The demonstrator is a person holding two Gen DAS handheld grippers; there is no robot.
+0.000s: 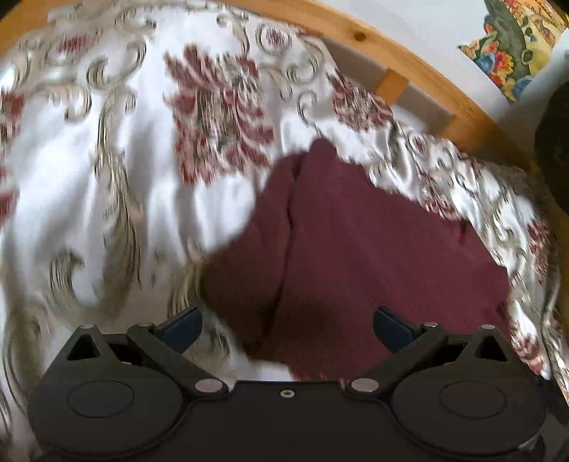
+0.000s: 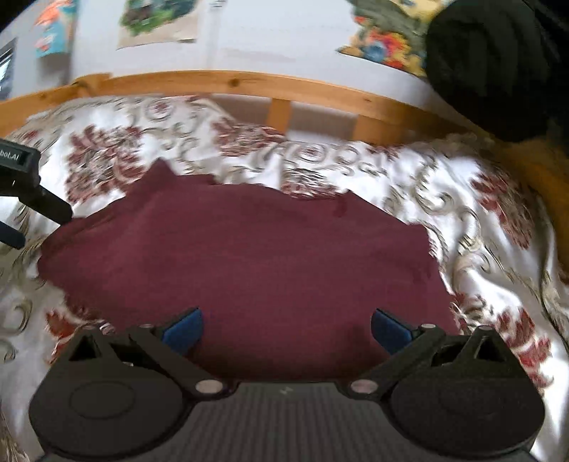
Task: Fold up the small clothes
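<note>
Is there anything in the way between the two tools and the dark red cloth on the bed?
Nothing visible is. The dark red cloth lies bare on the flowery bedspread, right ahead of both the left tool and the right tool. Both tools are open and hold nothing. The black bundle sits far off beside the wooden rail.

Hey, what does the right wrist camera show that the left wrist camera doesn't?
Only the right wrist view shows the other gripper's black body at the left edge, extra posters on the wall, and the maroon garment's full width. Only the left wrist view shows a long crease running down the garment and the open bedspread to its left. Both show the floral bedspread, the wooden bed frame, a colourful poster, a dark bundle, and open jaws with nothing between the blue pads, left gripper, right gripper.
</note>
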